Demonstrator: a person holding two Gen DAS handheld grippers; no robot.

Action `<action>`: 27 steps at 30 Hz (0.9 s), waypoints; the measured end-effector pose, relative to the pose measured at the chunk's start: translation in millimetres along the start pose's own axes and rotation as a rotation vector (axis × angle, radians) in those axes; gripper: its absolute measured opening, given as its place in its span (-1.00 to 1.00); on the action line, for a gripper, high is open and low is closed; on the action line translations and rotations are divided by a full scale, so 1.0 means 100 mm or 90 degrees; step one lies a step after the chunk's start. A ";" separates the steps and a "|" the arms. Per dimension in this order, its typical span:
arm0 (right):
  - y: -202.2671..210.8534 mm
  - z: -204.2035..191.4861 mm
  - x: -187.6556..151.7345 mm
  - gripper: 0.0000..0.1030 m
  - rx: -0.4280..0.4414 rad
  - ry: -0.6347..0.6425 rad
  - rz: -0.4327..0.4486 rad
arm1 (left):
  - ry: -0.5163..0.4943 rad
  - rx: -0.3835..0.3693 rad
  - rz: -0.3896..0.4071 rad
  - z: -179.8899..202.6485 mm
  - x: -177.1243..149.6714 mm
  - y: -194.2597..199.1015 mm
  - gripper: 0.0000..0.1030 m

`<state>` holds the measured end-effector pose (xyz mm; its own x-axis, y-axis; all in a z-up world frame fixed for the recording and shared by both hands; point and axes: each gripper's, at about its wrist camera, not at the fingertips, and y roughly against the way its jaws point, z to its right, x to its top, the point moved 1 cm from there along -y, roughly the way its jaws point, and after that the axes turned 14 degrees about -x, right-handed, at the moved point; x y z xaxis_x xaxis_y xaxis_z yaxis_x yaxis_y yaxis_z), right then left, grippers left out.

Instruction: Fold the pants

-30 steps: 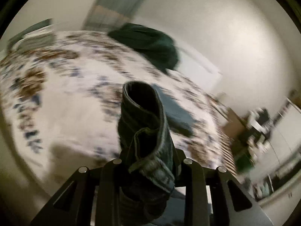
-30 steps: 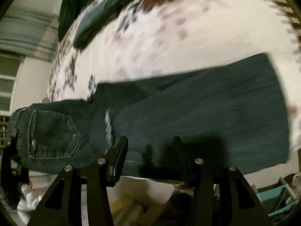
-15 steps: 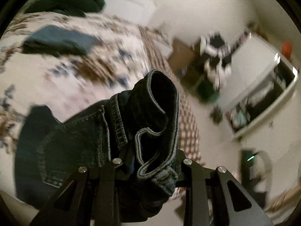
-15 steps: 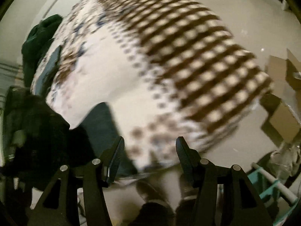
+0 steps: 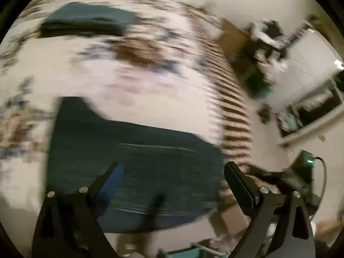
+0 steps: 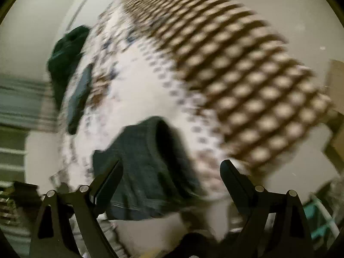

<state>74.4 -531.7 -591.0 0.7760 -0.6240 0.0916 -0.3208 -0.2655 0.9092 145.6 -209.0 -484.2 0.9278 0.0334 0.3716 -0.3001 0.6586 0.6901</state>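
Observation:
The dark blue jeans [image 5: 137,167] lie folded over on the patterned bedspread [image 5: 107,81] near the bed's front edge, blurred by motion. My left gripper [image 5: 172,178] is open and empty just above them. In the right wrist view the jeans [image 6: 146,163] show as a doubled-over bundle with a raised fold at the far end. My right gripper [image 6: 171,176] is open and empty, hovering over that bundle.
A folded dark garment [image 5: 86,21] and a dark green heap [image 6: 66,51] lie farther back on the bed. The checked border [image 6: 247,81] of the bedspread hangs over the bed's edge. Cluttered furniture [image 5: 268,38] and a teal bin [image 6: 322,225] stand on the floor.
My left gripper has let go of the jeans' waistband and opened; the jeans now lie on the bed. My right gripper has opened wider and moved over the folded jeans.

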 end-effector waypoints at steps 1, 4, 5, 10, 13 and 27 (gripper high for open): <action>-0.12 -0.09 0.05 0.87 0.023 0.011 -0.019 | 0.015 0.019 0.005 -0.18 0.03 0.05 0.85; -0.60 -0.25 0.14 0.89 0.008 0.023 -0.097 | 0.071 0.075 0.006 -0.77 0.11 0.13 0.85; -0.79 -0.25 0.14 0.88 0.002 0.011 -0.139 | 0.084 0.084 -0.004 -0.93 0.12 0.12 0.85; -0.94 -0.33 0.10 -0.53 0.048 0.008 -0.180 | 0.150 0.054 -0.058 -1.33 -0.02 -0.02 0.85; -0.72 -0.36 0.16 -0.66 -0.014 0.051 -0.132 | 0.180 0.047 -0.086 -1.44 -0.09 -0.12 0.85; -0.48 0.04 -0.21 0.56 0.036 -0.077 -0.162 | 0.205 -0.039 -0.080 -1.32 -0.22 -0.08 0.85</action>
<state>71.5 -509.0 -637.7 0.7666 -0.6137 -0.1890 -0.1555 -0.4630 0.8726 157.2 -115.7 -580.2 0.9820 0.1777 0.0640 -0.1736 0.7157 0.6765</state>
